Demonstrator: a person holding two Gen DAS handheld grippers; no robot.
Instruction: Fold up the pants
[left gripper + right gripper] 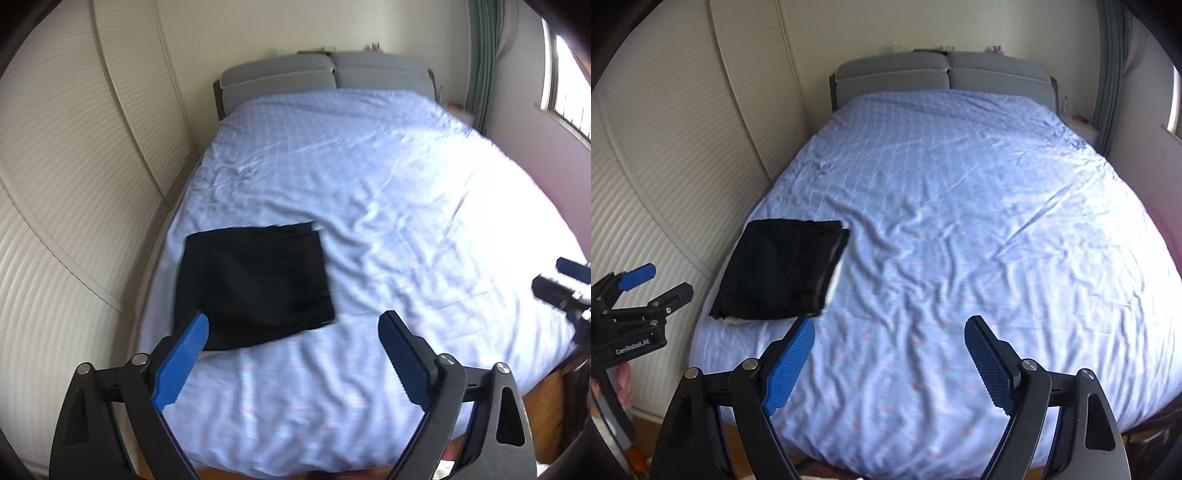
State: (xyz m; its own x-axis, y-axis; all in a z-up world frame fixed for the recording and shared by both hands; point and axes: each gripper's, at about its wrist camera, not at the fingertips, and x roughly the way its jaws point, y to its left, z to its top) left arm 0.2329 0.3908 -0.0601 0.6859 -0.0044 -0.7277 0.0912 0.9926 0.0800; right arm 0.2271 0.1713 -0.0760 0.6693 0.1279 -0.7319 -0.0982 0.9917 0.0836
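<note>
Black pants (pixel 255 284) lie folded into a compact rectangle near the left side of the bed (pixel 388 206); the right wrist view shows the same pants (pixel 783 269) with a pale lining edge peeking out underneath. My left gripper (pixel 293 334) hangs above the bed's near end, jaws wide apart, nothing between the blue pads. My right gripper (pixel 890 339) is open too, clear of the cloth. Each gripper shows in the other's view: the left gripper (pixel 665 282) at the left edge, the right gripper (pixel 557 275) at the right edge.
A light blue patterned sheet (pixel 942 221) covers the bed. Grey headboard cushions (pixel 325 74) stand at the far end. Ribbed white wardrobe doors (pixel 62 184) run close along the left side. A window (pixel 565 85) and green curtain (pixel 484 66) are at the right. Wooden floor (pixel 546 402) shows below.
</note>
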